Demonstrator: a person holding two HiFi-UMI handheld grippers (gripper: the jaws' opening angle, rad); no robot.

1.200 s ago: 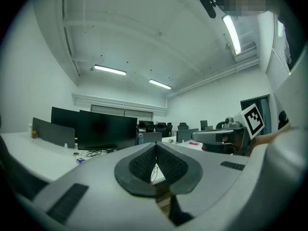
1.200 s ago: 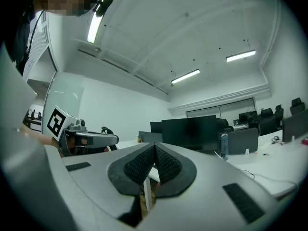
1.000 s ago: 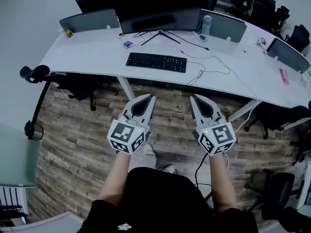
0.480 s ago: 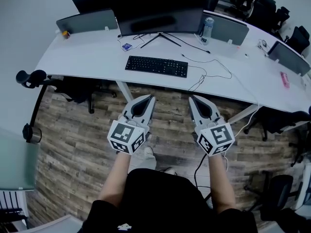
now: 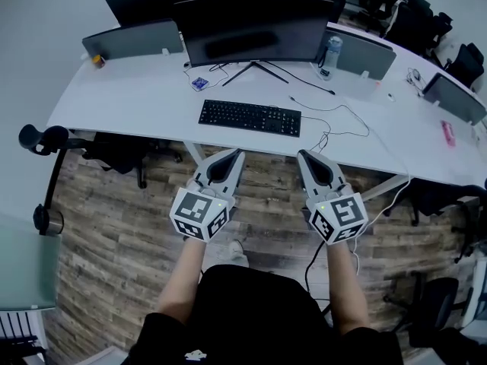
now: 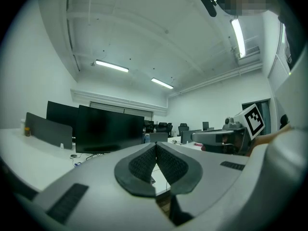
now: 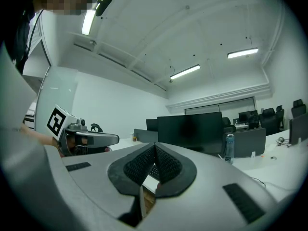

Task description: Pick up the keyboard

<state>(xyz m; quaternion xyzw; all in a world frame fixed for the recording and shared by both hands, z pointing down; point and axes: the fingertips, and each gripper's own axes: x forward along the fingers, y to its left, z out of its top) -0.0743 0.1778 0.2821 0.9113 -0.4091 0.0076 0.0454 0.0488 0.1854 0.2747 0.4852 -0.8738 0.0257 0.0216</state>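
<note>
Since the keyboard (image 5: pixel 250 118) lies flat on the white desk (image 5: pixel 137 90) before the monitor (image 5: pixel 251 29), well apart from both tools, the left gripper (image 5: pixel 235 153) and right gripper (image 5: pixel 303 154) point level toward it, each pressed together on nothing, apparently poised for an approach.

Monitor (image 5: pixel 255 27), bottle (image 5: pixel 330 53), white desk (image 5: pixel 137 90)

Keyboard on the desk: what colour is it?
Black keyboard, on the white desk; clearest in the head view.
</note>
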